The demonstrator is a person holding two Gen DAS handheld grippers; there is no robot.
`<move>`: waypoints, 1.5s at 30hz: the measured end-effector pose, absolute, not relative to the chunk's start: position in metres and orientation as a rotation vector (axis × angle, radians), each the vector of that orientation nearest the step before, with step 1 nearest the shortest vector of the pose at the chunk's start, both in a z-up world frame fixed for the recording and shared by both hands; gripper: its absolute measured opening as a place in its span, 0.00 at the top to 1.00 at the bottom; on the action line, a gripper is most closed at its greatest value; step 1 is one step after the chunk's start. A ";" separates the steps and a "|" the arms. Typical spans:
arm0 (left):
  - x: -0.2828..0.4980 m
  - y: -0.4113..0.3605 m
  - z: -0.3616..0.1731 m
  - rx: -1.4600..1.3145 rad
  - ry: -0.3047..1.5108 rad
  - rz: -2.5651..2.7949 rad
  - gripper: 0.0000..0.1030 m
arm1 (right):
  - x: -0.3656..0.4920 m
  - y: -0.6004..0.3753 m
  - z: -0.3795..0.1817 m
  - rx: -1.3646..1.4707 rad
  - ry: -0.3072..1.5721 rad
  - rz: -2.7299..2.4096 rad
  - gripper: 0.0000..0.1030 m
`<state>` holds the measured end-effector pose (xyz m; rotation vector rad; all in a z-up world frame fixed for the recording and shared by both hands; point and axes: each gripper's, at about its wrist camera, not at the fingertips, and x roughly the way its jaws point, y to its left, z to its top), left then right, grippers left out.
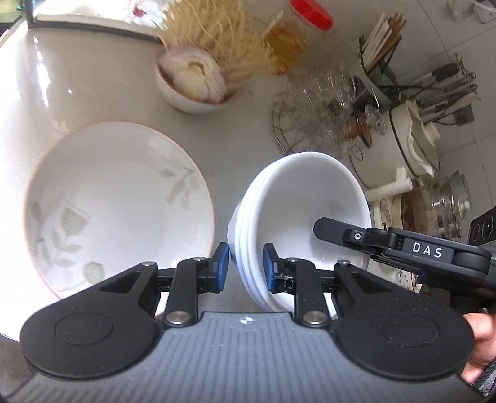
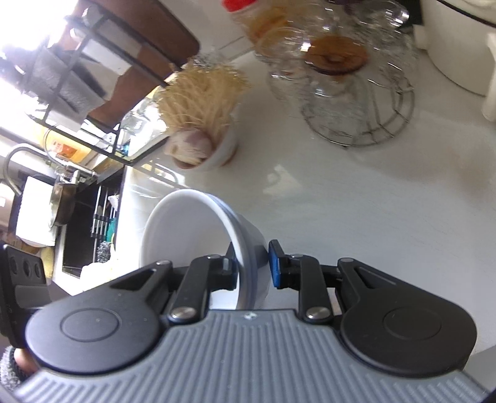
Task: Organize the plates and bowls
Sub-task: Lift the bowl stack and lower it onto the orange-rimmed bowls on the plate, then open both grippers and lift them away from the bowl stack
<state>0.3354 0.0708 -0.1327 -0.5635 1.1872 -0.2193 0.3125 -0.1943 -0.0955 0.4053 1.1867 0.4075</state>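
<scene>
A stack of white bowls hangs tilted above the grey counter, carried by both grippers. My left gripper is shut on the stack's near-left rim, its blue pads either side of the layered rims. The right gripper comes in from the right, with one of its fingers inside the top bowl. In the right wrist view my right gripper is shut on the bowl stack's rim, one finger inside and the blue pad outside. A large white plate with a grey leaf pattern lies on the counter to the left.
Behind stand a small bowl of garlic, a bundle of dry noodles, a red-lidded jar, a wire rack of glasses, a utensil holder, a white pot and a glass teapot. A sink lies left.
</scene>
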 end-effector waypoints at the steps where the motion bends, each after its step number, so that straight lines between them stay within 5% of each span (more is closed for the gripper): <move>1: 0.336 0.075 -0.132 -0.567 1.179 -0.215 0.75 | 0.313 -0.189 -0.094 0.400 1.184 0.415 0.77; 20: 0.322 0.173 -0.155 -0.617 1.160 -0.080 0.75 | 0.328 -0.082 -0.122 0.320 1.239 0.504 0.77; 39: 0.351 0.188 -0.190 -0.559 1.242 -0.158 0.74 | 0.335 -0.064 -0.158 0.335 1.323 0.361 0.77; 45: 0.354 0.189 -0.185 -0.533 1.236 -0.222 0.56 | 0.327 -0.064 -0.155 0.351 1.309 0.299 0.77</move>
